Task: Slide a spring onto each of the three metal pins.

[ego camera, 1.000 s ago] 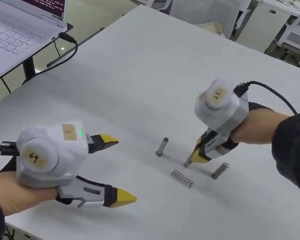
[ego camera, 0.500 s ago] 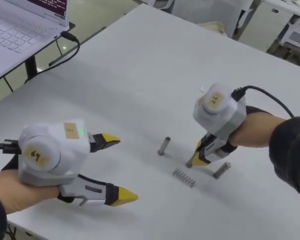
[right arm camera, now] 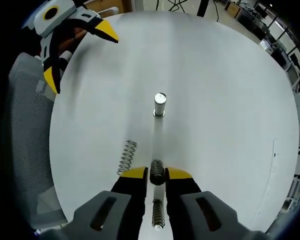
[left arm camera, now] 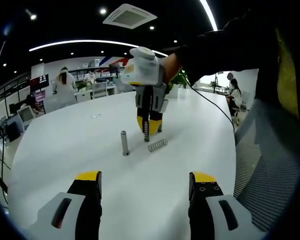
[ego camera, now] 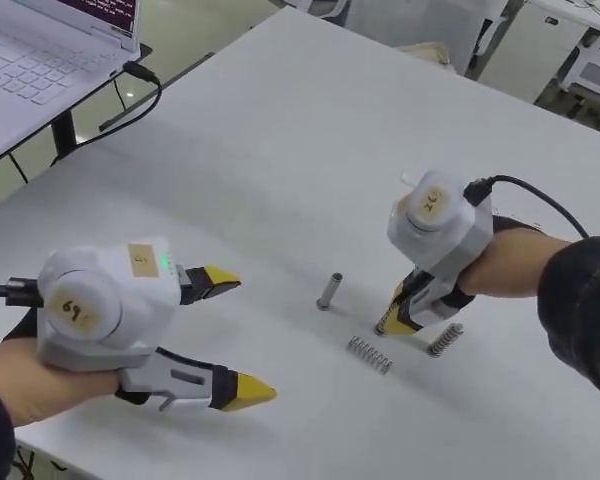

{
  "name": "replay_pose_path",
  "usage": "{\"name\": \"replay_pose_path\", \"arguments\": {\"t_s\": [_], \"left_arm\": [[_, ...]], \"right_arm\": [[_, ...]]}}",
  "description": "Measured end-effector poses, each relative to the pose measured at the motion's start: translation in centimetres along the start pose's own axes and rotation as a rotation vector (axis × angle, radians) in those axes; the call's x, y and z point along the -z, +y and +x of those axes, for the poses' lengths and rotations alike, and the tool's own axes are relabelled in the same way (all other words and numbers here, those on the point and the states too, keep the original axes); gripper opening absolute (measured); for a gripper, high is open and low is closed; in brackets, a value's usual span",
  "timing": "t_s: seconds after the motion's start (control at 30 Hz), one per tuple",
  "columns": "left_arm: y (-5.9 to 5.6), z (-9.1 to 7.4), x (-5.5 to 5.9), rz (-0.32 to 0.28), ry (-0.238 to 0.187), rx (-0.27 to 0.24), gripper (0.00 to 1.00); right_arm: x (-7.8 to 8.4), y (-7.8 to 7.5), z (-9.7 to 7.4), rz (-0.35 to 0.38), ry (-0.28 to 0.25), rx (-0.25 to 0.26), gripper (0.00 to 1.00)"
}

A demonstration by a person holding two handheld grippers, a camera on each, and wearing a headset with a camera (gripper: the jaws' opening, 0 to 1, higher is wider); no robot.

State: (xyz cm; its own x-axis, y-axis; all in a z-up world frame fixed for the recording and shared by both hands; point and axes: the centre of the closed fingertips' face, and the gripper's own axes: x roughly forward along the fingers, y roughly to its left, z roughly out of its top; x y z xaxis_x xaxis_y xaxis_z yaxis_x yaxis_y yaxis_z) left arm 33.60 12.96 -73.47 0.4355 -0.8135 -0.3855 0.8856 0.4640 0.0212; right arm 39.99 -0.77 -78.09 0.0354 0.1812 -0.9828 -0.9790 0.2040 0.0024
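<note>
Right claw (ego camera: 393, 322) clamped shut on a spring (right arm camera: 157, 171), near the upright pin (ego camera: 328, 290) on the tabletop (ego camera: 280, 150). Left claw (ego camera: 248, 336) wide open, empty. Hazard: an off-axis spring likely topples the unsupported pin

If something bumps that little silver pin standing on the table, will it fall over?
Probably. The slim silver metal pin stands upright on its small end with nothing holding it, so a sideways nudge would likely tip it. Being round, it would then probably roll on the smooth white table. It looks stiff, not bendy.
</note>
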Motion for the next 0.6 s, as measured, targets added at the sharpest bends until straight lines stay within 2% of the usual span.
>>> {"name": "replay_pose_path", "arguments": {"t_s": [0.33, 0.6], "left_arm": [[-0.3, 0.1, 0.0, 0.007, 0.008, 0.008, 0.67], [-0.6, 0.3, 0.0, 0.013, 0.014, 0.019, 0.66]], "right_arm": [[0.4, -0.1, -0.8, 0.007, -0.014, 0.020, 0.19], [0.7, -0.4, -2.1, 0.025, -0.035, 0.045, 0.21]]}}
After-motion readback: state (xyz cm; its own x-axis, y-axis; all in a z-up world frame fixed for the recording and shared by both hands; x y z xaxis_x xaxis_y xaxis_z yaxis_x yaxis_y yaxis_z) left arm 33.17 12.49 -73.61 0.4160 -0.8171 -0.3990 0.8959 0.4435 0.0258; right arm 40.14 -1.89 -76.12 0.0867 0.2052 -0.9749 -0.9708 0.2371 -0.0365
